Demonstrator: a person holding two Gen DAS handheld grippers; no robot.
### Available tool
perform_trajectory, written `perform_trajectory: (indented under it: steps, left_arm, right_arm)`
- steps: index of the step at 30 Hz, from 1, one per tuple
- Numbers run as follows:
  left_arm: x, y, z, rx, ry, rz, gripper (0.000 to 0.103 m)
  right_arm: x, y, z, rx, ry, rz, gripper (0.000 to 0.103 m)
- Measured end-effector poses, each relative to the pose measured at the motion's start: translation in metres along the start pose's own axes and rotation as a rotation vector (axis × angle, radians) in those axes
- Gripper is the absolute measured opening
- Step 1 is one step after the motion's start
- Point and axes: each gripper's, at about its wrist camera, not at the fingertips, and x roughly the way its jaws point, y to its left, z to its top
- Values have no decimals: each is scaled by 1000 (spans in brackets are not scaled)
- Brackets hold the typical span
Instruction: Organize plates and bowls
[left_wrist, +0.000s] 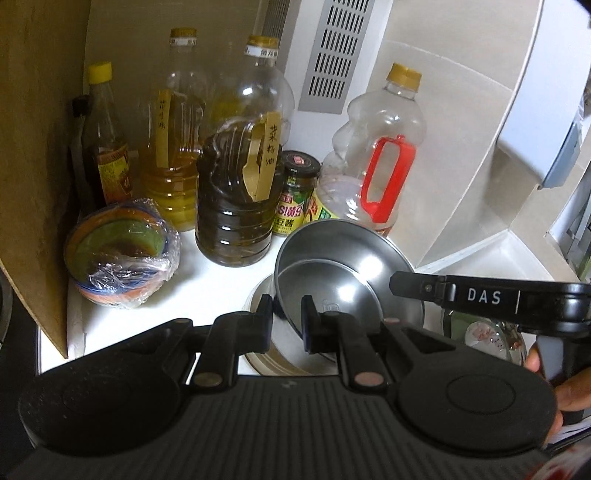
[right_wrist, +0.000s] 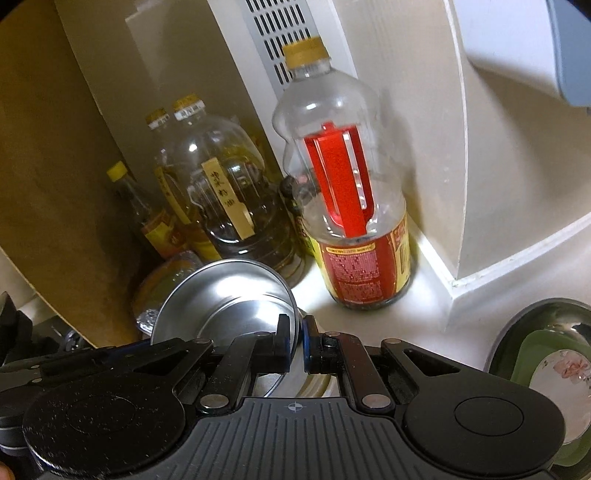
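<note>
The left claw (left_wrist: 286, 321) is clenched on the near rim of a steel bowl (left_wrist: 343, 266), 1 pad inside the wall and 1 outside; the right claw (right_wrist: 295, 341) is clenched on the rim of that bowl from the other side, and in the right wrist view the bowl stands tilted, mouth turned away from that claw. The bowl hangs just ahead of both claws, over a pale plate (left_wrist: 266, 354) lying below the left fingers. To the right of the right claw sits a stack of dishes (right_wrist: 546, 354): a steel rim, a green container, a flowered plate. Judgement: the bowl is light, stiff and thin-walled, with a polished, slippery surface; a rim pinch can twist or slide, so 2 opposed holds on the rim suit it, and it should be kept level when set down. It will not break, but the flowered plate may chip if struck. Ahead of the left claw stand oil bottles (left_wrist: 236, 177) with paper strips handwritten in Chinese, which I cannot read with confidence, and a jar (left_wrist: 297, 192) whose label ends in "豆酱". A wrapped bowl (left_wrist: 122, 258) sits ahead and left. The right claw's arm, seen from the left, bears "DAS".
</note>
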Motion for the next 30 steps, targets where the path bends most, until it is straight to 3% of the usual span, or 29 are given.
perform_trajectory:
  steps: [30]
  left_arm:
    - [39,20,-5,-23,105,-40,15]
  right_arm:
    - [42,-6,-6,45,78,-61,7]
